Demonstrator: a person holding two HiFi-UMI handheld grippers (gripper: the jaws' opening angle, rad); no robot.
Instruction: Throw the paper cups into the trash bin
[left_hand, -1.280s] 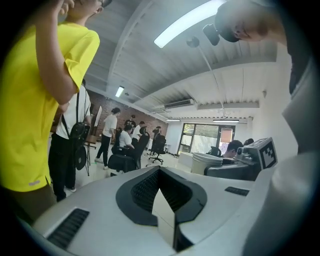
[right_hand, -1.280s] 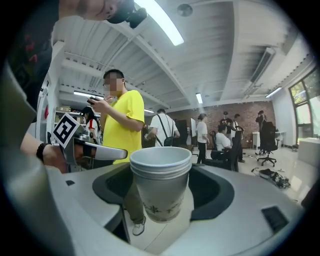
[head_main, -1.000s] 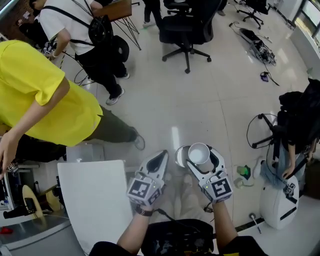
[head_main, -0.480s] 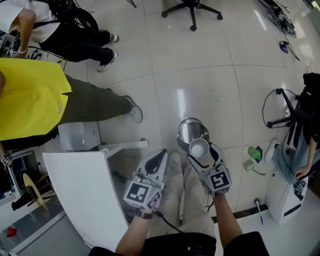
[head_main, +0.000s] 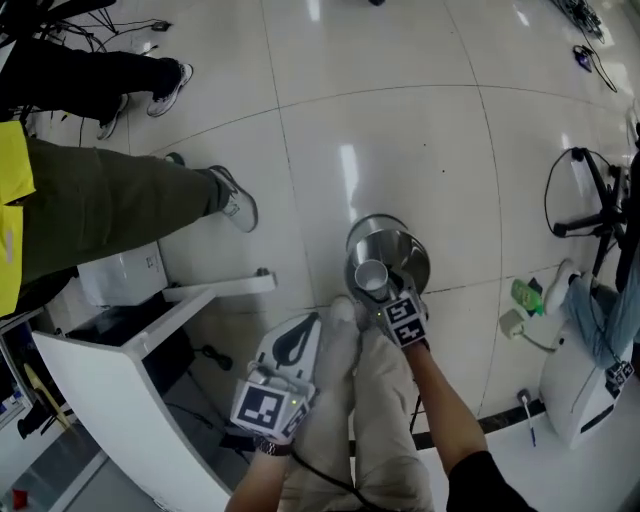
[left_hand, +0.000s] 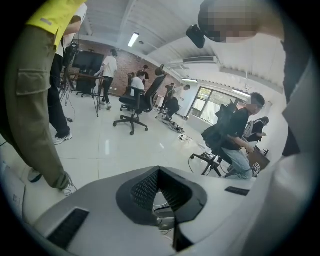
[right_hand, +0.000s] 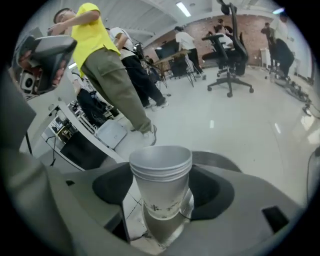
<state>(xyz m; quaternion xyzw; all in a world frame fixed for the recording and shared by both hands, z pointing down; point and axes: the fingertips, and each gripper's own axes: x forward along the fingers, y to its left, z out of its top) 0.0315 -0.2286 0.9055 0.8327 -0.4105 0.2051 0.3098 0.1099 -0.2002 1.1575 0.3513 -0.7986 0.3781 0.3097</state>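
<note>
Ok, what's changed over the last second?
The right gripper has carried the paper cups forward until they hang over the trash bin, above the near side of its mouth. It stays clamped on them; nothing has been let go. The left gripper stays shut and empty.

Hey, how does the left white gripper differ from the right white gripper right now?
The left white gripper has its jaws together with nothing between them; the right white gripper is clamped on a stack of white paper cups. The left one sits beside the person's leg, away from the round steel trash bin; the right one is held over that bin. Both carry a square-marker cube.
</note>
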